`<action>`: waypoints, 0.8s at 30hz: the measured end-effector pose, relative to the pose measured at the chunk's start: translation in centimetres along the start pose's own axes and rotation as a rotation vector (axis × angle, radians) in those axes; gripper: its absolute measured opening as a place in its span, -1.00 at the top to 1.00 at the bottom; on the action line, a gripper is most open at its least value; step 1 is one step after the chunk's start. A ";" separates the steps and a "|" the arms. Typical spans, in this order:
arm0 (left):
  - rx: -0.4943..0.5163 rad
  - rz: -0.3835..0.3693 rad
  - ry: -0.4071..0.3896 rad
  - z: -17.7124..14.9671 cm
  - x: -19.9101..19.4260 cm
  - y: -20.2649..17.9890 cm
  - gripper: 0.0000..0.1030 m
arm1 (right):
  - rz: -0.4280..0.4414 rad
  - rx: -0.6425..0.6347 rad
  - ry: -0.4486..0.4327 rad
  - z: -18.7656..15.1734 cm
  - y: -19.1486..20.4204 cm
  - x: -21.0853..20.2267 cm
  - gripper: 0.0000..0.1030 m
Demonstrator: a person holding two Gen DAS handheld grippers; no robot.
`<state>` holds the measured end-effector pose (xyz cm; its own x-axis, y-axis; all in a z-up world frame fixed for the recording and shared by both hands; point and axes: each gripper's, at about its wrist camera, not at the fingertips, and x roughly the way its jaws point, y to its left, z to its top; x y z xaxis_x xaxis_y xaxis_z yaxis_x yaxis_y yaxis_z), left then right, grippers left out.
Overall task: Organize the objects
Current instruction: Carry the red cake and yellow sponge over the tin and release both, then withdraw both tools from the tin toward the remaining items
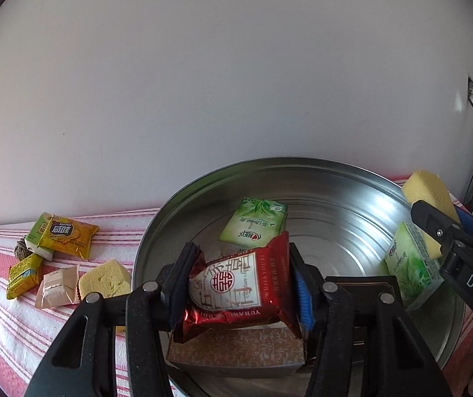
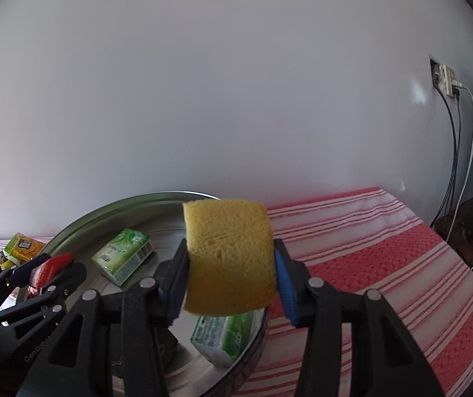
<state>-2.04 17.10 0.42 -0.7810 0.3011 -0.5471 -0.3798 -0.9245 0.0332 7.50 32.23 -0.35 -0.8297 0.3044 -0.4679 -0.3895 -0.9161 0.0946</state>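
Observation:
My left gripper [image 1: 239,284] is shut on a red foil snack packet [image 1: 239,287] and holds it above the round metal tray [image 1: 335,178]. My right gripper [image 2: 231,278] is shut on a yellow sponge [image 2: 229,258] and holds it over the tray's right rim [image 2: 253,347]. In the tray lie two green tissue packs [image 1: 254,221] [image 1: 411,264] and a patterned beige box [image 1: 236,350]. The right gripper with its sponge [image 1: 428,195] shows at the right of the left wrist view. The left gripper with the red packet [image 2: 51,268] shows at the left of the right wrist view.
On the red-and-white striped cloth [image 1: 11,314] left of the tray lie yellow snack packets [image 1: 66,236], a green-yellow packet [image 1: 24,274], a beige packet [image 1: 57,286], another yellow sponge [image 1: 104,279] and a small brown ball [image 1: 21,248]. A white wall stands behind. Cables hang at the far right [image 2: 451,152].

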 end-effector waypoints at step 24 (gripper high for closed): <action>-0.010 0.039 -0.086 0.3 -4.9 1.2 -0.92 | 0.078 0.062 -0.151 0.0 -0.1 -2.8 -1.00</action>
<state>1.20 14.62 3.35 -0.8349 0.2830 -0.4721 -0.3434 -0.9381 0.0450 9.87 31.50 0.96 -0.9070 0.2730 -0.3206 -0.3419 -0.9219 0.1821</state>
